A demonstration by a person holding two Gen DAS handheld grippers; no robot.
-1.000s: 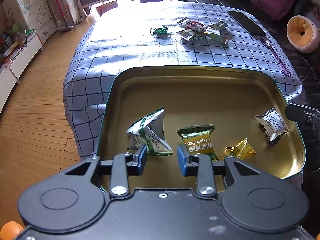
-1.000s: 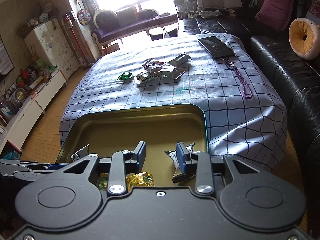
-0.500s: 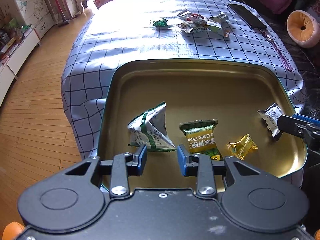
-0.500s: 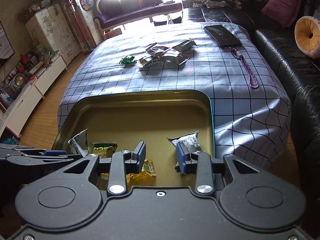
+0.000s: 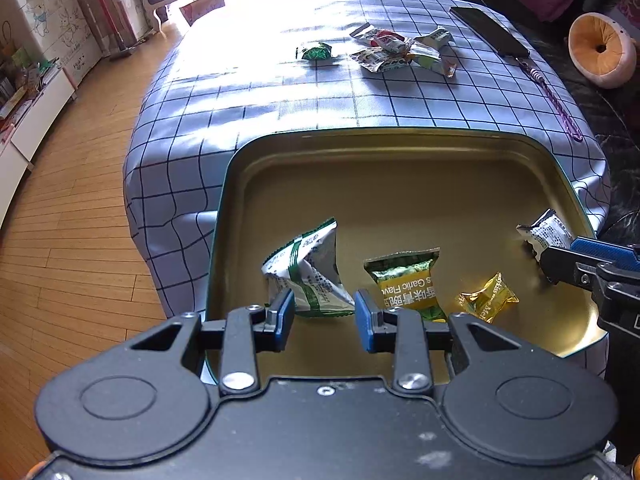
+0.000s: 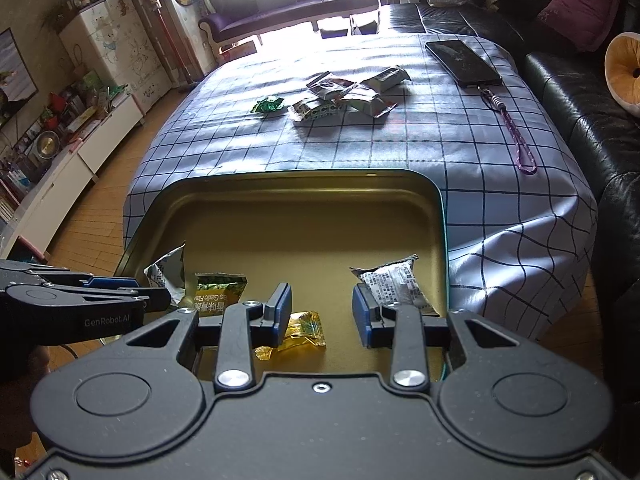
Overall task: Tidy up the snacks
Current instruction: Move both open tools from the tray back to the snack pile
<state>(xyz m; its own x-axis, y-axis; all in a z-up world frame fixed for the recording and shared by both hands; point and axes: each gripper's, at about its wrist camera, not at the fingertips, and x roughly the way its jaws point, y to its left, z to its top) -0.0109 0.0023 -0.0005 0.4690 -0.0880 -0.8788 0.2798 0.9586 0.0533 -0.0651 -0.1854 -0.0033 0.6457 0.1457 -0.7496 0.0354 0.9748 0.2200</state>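
Hovering over gold tray (image 5: pixel 400 184), left gripper (image 5: pixel 323 314) parted before white-green packet (image 5: pixel 308 272) (untouched), right gripper (image 6: pixel 321 315) parted, empty

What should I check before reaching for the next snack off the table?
1. Left gripper empty: ok, jaws apart, nothing clamped; the white-green packet lies beyond them in the tray.
2. Right gripper empty: ok, jaws apart over the gold candy, not pinching it.
3. Snacks settled in the tray: ok, four lie inside, including the garlic packet and grey-white packet.
4. Snacks left on the tablecloth: ok, green candy sits alone, the pile beside it.
5. Pile pieces separable: cannot tell, they overlap.
6. Phone clear of the pile: ok, apart.
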